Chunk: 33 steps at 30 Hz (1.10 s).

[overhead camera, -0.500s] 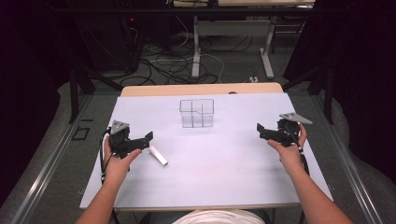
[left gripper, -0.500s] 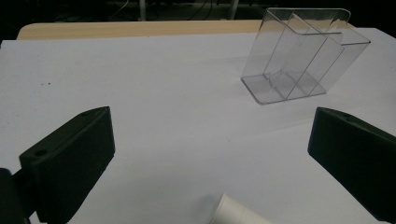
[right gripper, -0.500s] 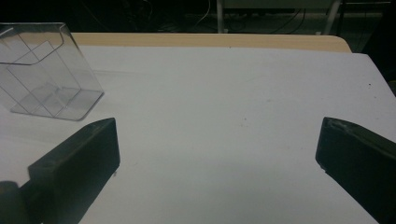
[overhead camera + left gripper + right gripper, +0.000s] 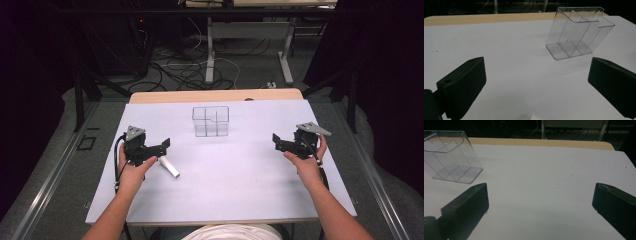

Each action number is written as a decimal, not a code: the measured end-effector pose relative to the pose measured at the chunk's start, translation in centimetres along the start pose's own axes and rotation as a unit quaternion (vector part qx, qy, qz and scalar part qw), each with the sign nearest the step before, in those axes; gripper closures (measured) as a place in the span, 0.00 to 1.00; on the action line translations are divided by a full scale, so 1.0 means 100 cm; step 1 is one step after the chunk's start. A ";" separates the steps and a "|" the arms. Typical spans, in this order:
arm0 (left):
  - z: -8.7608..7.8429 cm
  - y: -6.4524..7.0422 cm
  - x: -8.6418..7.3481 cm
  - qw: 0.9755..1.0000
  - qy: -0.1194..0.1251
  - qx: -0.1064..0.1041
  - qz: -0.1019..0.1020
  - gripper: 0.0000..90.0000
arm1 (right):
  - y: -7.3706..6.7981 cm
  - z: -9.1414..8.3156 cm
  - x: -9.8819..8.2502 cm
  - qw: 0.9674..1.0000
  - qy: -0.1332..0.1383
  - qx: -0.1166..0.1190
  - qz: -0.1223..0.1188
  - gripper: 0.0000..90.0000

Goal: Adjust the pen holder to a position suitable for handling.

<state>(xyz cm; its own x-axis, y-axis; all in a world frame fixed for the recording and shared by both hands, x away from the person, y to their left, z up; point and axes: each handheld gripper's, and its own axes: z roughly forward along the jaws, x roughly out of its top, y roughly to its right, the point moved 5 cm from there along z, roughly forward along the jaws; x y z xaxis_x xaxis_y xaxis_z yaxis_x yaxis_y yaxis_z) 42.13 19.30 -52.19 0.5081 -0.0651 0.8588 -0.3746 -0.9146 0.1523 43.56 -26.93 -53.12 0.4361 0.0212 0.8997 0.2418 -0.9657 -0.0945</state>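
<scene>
high view, nearest the person: two forearms come in from the bottom edge, each hand holding one gripper over the white-covered worktop. the left gripper has its fingers spread wide with nothing between them. one small white stick lies flat on the worktop just beside and below those fingers; whether they touch it cannot be told. the right gripper, well apart on the other side, also has its fingers spread wide and holds nothing. farther back, between the two grippers, stands one clear plastic organiser, upright, with inner dividers, its compartments bare. beyond the worktop's wooden far edge, cables lie on the floor around one metal table leg.
</scene>
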 end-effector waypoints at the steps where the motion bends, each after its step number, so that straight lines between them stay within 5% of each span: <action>1: 0.001 0.001 0.002 1.000 -0.001 0.001 -0.001 0.03 | -0.001 0.000 0.000 1.000 0.000 0.000 0.002 0.01; 8: 0.004 0.002 0.006 1.000 -0.004 0.009 -0.012 0.09 | -0.005 0.000 -0.001 1.000 -0.002 -0.001 -0.005 0.02; 13: 0.007 -0.002 0.001 0.998 -0.026 0.022 -0.046 0.18 | -0.006 0.003 -0.004 1.000 -0.009 0.002 -0.012 0.02; 20: 0.008 -0.005 -0.004 0.997 -0.034 0.029 -0.066 0.22 | -0.010 0.003 -0.005 1.000 -0.008 0.004 -0.019 0.04; 33: 0.001 -0.016 -0.012 0.997 -0.035 0.022 -0.063 0.25 | -0.042 0.002 -0.005 0.998 -0.020 0.024 -0.053 0.16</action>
<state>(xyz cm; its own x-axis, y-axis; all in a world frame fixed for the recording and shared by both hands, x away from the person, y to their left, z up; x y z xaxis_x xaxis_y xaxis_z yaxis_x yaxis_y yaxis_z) 42.17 20.84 -53.50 0.6027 0.0257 0.7976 -0.2705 -0.9337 0.2345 42.53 -22.84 -53.23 0.4397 0.1333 0.8882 0.3295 -0.9439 -0.0214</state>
